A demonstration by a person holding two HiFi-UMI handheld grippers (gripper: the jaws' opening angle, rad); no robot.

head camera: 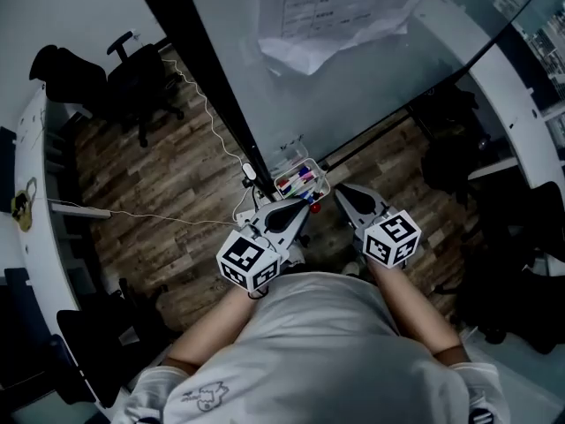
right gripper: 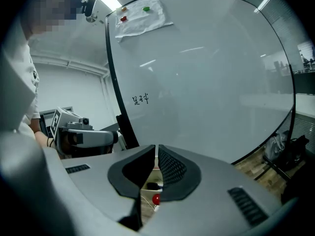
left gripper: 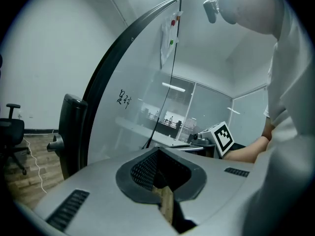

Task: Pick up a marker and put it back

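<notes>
left gripper (head camera: 303, 209) & right gripper (head camera: 341, 192) both pinched shut, empty, just short of the marker tray (head camera: 311, 163), left one nearer imo, markers (head camera: 297, 180) lying along its length

Markers (head camera: 298, 181) lie in a tray (head camera: 311, 162) at the foot of the whiteboard (head camera: 371, 78).

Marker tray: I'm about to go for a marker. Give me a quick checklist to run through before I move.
1. Tray in sight below the board: ok.
2. Markers in it: ok.
3. Left gripper empty: ok.
4. Right gripper empty: ok.
5. Jaws open for a grasp: not ok, both pairs are together.
6. Which marker lies freest: cannot tell, too small.
</notes>
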